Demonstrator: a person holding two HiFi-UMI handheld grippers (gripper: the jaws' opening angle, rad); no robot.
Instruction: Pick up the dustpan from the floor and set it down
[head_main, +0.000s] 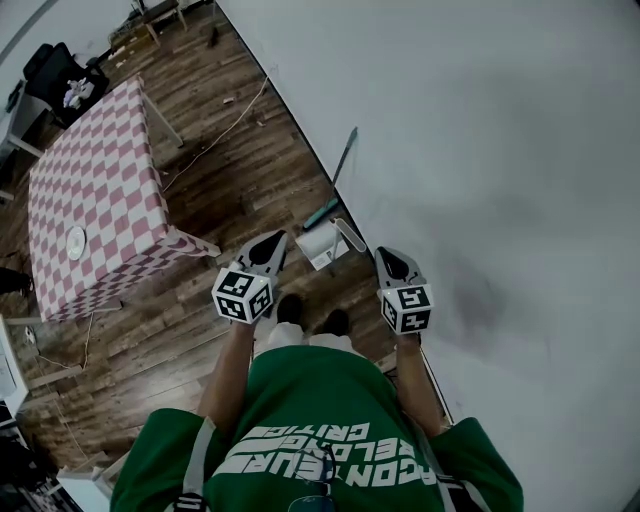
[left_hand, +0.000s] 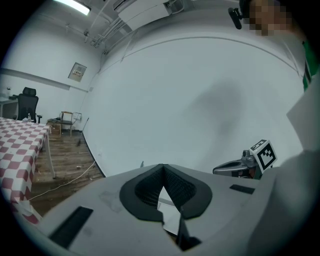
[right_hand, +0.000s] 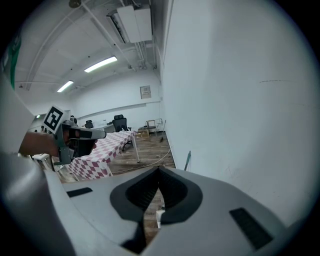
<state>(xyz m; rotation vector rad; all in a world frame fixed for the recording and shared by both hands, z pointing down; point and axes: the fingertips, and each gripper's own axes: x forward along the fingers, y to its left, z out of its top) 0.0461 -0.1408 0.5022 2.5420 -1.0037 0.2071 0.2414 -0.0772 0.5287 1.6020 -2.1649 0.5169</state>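
The white dustpan (head_main: 327, 241) lies on the wooden floor at the foot of the white wall, just ahead of my feet. A green-handled broom (head_main: 336, 182) leans beside it against the wall. My left gripper (head_main: 277, 240) hangs in the air to the left of the dustpan, and my right gripper (head_main: 384, 254) to its right. Neither touches it. In the left gripper view the left gripper (left_hand: 162, 167) is shut on nothing, and a white patch of the dustpan (left_hand: 169, 209) shows below its pads. The right gripper (right_hand: 159, 170) is shut and holds nothing.
A table with a red-and-white checked cloth (head_main: 92, 195) stands to the left, with a small white plate (head_main: 76, 242) on it. A cable (head_main: 226, 124) runs across the floor. A black office chair (head_main: 58, 74) is at the far left. The white wall (head_main: 480, 150) fills the right side.
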